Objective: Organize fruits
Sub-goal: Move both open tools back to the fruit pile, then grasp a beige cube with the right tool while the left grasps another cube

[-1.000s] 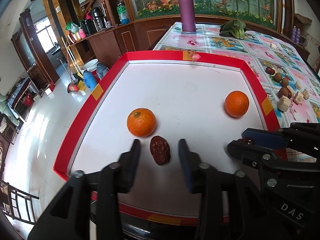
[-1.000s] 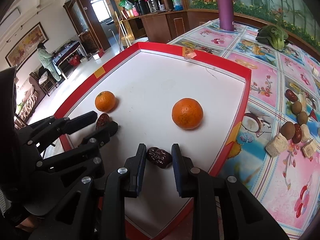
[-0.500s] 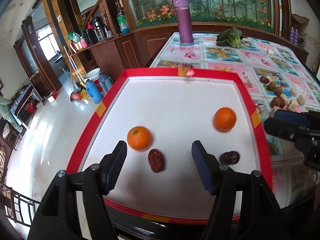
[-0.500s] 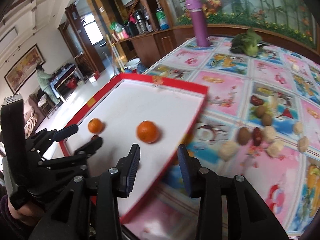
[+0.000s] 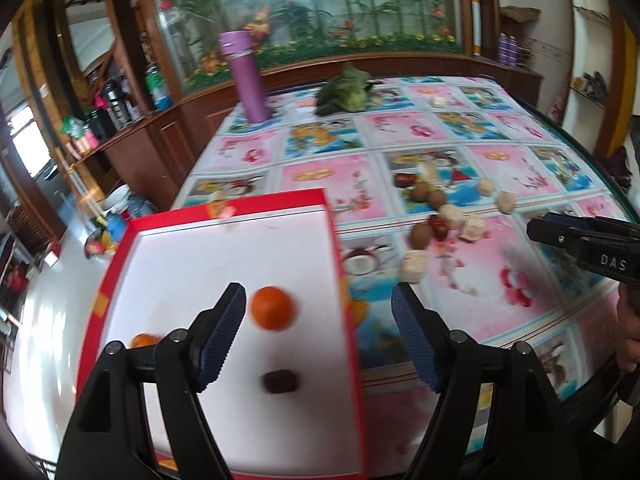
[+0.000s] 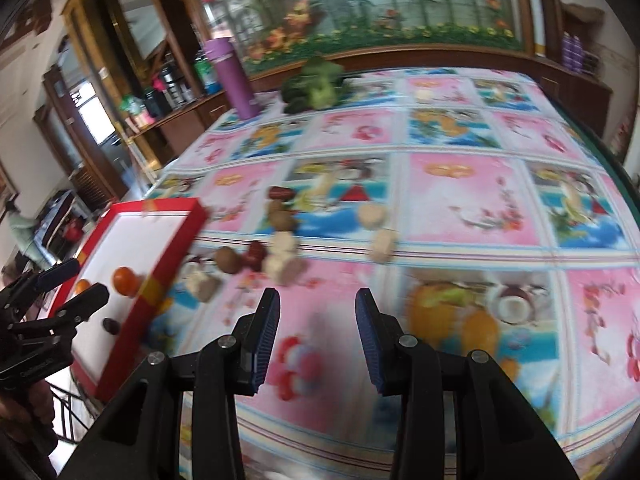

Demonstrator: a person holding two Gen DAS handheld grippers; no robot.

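Red-rimmed white tray [image 5: 334, 240] at the left end of the table, its near edge cut off behind the black left gripper [image 5: 316, 328]. Half hidden behind that gripper's left finger [image 5: 218, 336]: 1 small orange fruit [image 5: 142, 339]. Blurred but readable between the widely parted jaws: 1 larger orange fruit [image 5: 273, 307], and nearer the camera 1 dark wrinkled date [image 5: 281, 381]. Nothing gripped. Bare white tray floor beyond the fruits.

Right of the tray rim, on the pink cartoon-print tablecloth [image 6: 460, 208]: a loose cluster of brown round fruits, red dates and pale chunks [image 6: 276, 248], smeared by motion, kinds hard to tell. Black right gripper [image 6: 316, 336] above open cloth, jaws apart and empty, well short of the cluster. Far end: purple cylindrical flask [image 6: 234, 80] and green leafy vegetable [image 6: 316, 84].
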